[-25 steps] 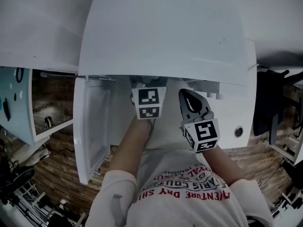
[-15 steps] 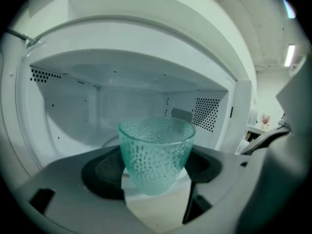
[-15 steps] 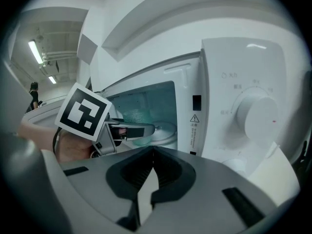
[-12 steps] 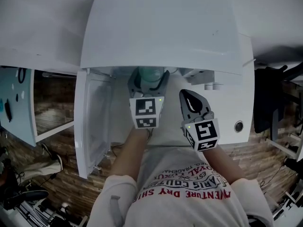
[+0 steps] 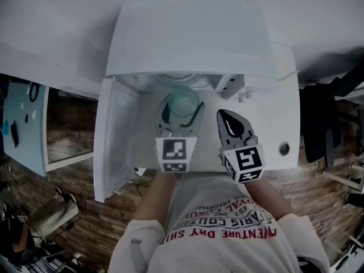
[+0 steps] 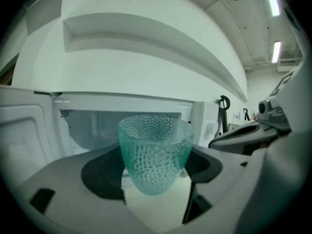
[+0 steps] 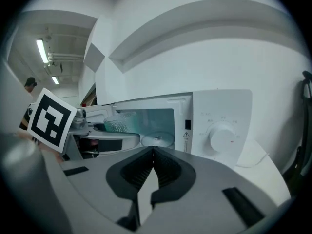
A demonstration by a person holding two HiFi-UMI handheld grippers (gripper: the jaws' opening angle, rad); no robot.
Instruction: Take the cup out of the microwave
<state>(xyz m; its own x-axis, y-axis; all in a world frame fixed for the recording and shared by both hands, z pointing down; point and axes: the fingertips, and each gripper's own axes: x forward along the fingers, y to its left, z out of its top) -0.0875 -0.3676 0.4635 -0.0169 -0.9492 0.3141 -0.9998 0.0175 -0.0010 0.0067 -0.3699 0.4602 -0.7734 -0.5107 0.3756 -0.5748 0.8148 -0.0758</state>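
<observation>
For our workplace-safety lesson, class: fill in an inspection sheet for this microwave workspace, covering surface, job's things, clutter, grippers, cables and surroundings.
surface: white table, with the microwave standing on it.
job's things: teal dimpled cup upright, in front of the open cavity; microwave door swung open to the left; glass turntable inside.
clutter: nothing seen.
grippers: left gripper shut on the cup; right gripper shut, empty, beside it.
cables: nothing seen on the table; dark lines on the wooden floor too small to tell.
surroundings: dark furniture at right.
</observation>
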